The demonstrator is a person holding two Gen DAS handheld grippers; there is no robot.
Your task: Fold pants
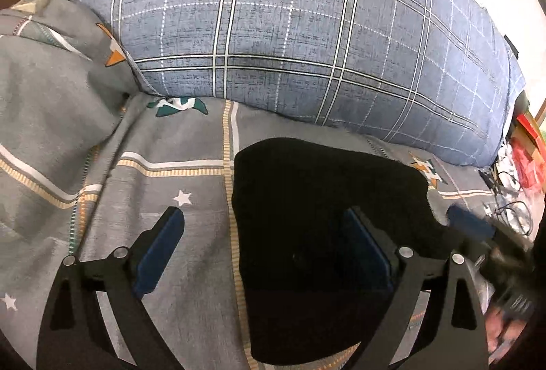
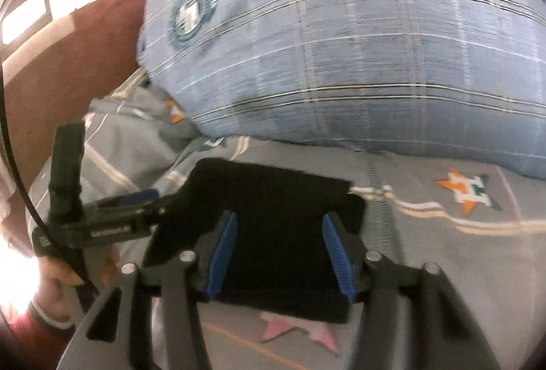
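**Release after the last fold: pants down on the bedspread**

Black fabric pants (image 1: 324, 233), folded into a compact, roughly rectangular bundle, lay flat on the grey printed bedspread (image 1: 153, 199), just in front of a large blue plaid pillow (image 1: 290, 28). In the right wrist view the bundle showed stacked layers, the upper edge slightly offset from the lower.

Left gripper (image 1: 266, 233): jaws spread wide, nothing pinched. One blue pad stood over bare bedspread, the other over the pants near their left edge; contact with the cloth could not be told.

Right gripper (image 2: 278, 240): jaws parted to a middling gap, poised over the middle of the bundle. Cloth lay below and between the blue ribbed pads (image 2: 223, 247), but they did not appear to press on it. Some blur in this view.

Judgement: the fold looked essentially finished, and the step in hand was letting go and drawing clear. To do it well:
- Lift both tools straight up off the cloth, not sideways, so a pad does not drag a layer open.
- Keep the jaws parted until well clear; ribbed pads could snag soft fabric.
- If the offset top layer matters, nudge it square with one closed fingertip and pin the bundle with the other tool.
- Mind the pillow close behind; little room to withdraw that way.
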